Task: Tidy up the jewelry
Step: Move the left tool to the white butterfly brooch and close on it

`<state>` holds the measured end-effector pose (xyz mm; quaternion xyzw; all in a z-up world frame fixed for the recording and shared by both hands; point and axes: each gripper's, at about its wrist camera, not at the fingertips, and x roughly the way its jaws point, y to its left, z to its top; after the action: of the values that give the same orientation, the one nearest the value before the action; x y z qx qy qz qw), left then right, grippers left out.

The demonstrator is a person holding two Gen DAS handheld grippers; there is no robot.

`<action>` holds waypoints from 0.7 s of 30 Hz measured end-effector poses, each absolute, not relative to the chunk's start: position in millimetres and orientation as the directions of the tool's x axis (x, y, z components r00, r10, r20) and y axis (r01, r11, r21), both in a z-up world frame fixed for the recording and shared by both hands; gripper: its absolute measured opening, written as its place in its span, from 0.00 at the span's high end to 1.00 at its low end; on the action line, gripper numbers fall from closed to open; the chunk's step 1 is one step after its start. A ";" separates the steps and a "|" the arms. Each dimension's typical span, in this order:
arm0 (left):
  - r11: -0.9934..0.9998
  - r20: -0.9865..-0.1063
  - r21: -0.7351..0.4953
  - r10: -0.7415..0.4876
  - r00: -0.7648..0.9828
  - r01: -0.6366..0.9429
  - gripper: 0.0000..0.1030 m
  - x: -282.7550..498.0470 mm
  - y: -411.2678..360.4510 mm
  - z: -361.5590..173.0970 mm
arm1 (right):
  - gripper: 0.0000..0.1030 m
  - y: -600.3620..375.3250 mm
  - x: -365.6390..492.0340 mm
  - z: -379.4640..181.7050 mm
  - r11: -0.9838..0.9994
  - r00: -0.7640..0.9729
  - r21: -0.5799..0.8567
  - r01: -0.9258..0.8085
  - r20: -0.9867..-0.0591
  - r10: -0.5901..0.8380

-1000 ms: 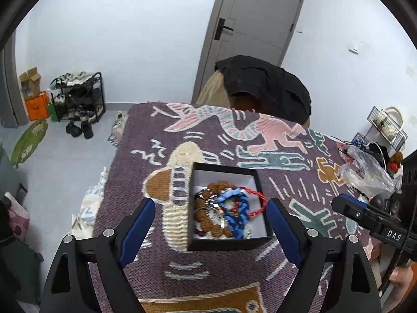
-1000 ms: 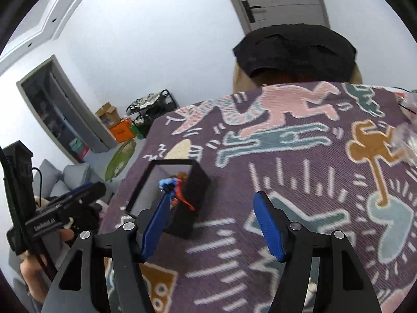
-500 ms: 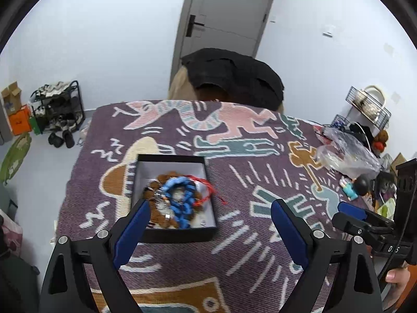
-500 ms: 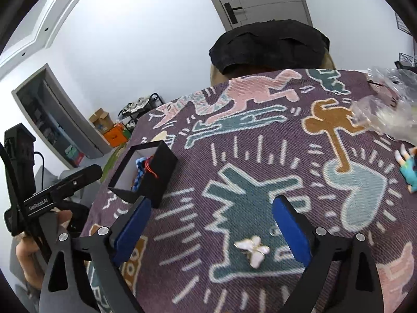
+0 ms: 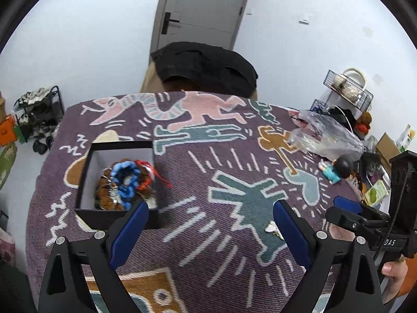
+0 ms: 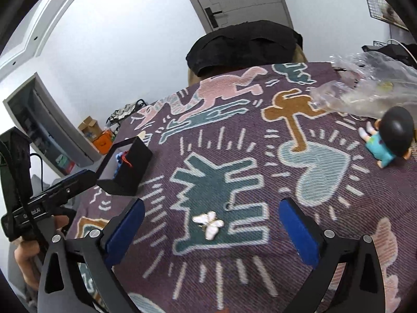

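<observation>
A black jewelry box [image 5: 86, 161] sits on the patterned purple cloth [image 5: 198, 172]; it holds a blue bead string [image 5: 125, 180], brown beads and a red cord. It also shows in the right wrist view [image 6: 135, 164] at the left. A white butterfly piece [image 6: 208, 223] lies on the cloth between my right gripper's [image 6: 211, 229] open fingers, with a small ring [image 6: 229, 206] just beyond it. The butterfly shows partly in the left wrist view [image 5: 272, 227]. My left gripper [image 5: 211, 227] is open and empty, to the right of the box.
A doll figure [image 6: 391, 135] and a clear plastic bag [image 6: 365, 91] lie at the right of the cloth. A chair with a black garment [image 5: 206, 67] stands behind the table. A shoe rack [image 5: 39, 114] is on the floor at left.
Both grippers have moved right across the cloth, away from the box. The butterfly piece now lies closer, between the right gripper's fingers. Both stay open.
</observation>
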<state>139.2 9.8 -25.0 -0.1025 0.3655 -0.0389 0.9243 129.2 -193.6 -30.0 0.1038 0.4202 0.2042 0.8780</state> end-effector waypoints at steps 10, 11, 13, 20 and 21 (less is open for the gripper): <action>0.980 -0.694 -0.192 -0.165 0.701 0.040 0.16 144.0 -21.3 -45.6 | 0.15 -203.4 130.1 -52.4 0.906 0.537 0.327 -0.270 -0.730 0.424; 0.980 -0.701 -0.193 -0.170 0.692 0.045 0.17 145.5 -24.7 -48.9 | 0.20 -203.0 131.4 -55.0 0.907 0.527 0.326 -0.268 -0.738 0.421; 0.979 -0.710 -0.192 -0.182 0.681 0.063 0.18 147.3 -32.8 -53.9 | 0.22 -204.7 132.9 -59.0 0.909 0.520 0.329 -0.257 -0.745 0.417; 0.982 -0.748 -0.144 -0.189 0.637 0.123 0.23 156.9 -65.3 -75.1 | 0.32 -227.9 134.5 -65.7 0.920 0.525 0.332 -0.206 -0.756 0.390; 0.982 -0.755 -0.136 -0.188 0.628 0.131 0.23 159.0 -69.8 -79.0 | 0.32 -229.7 134.7 -66.4 0.922 0.526 0.329 -0.205 -0.757 0.387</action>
<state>159.0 -69.8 -79.0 -0.0339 0.4220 -0.0884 0.9016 134.7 -229.7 -66.4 0.1000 0.4559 0.1706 0.8678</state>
